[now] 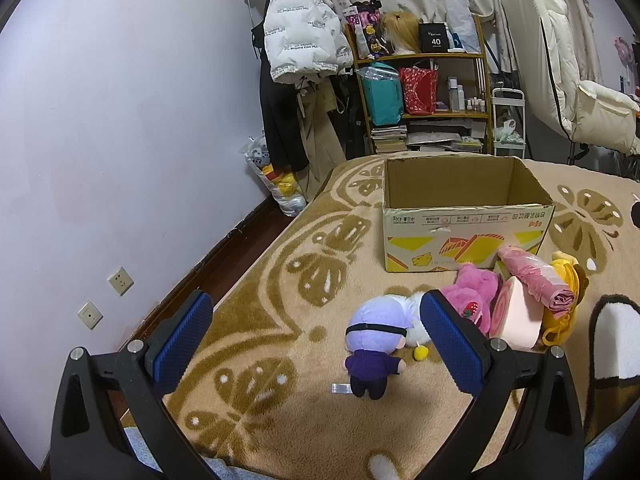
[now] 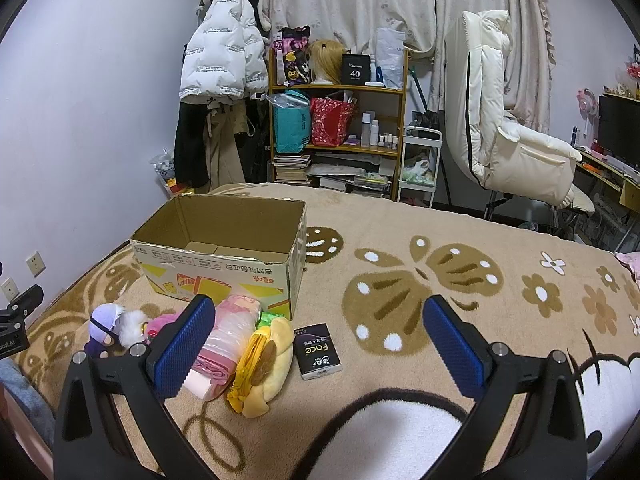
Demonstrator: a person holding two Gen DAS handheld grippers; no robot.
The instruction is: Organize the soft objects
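An open, empty cardboard box (image 1: 466, 216) stands on the bed; it also shows in the right wrist view (image 2: 224, 256). In front of it lie soft toys: a purple-haired doll (image 1: 374, 346) (image 2: 105, 330), a white fluffy toy (image 1: 416, 316), a pink plush (image 1: 476, 294), a pink roll-shaped cushion (image 1: 516, 320), a pink wrapped bundle (image 1: 536, 280) (image 2: 230, 336) and a yellow plush (image 1: 568, 300) (image 2: 264, 364). My left gripper (image 1: 316, 340) is open above the doll. My right gripper (image 2: 318, 344) is open above a black tissue pack (image 2: 318, 350).
The bed has a beige blanket with brown butterflies (image 2: 420, 280). A shelf (image 1: 424, 92) and hanging coats (image 1: 304, 40) stand beyond the foot of the bed. A white padded chair (image 2: 508, 120) and a desk (image 2: 612, 168) are to the right. The wall (image 1: 120, 140) runs along the left.
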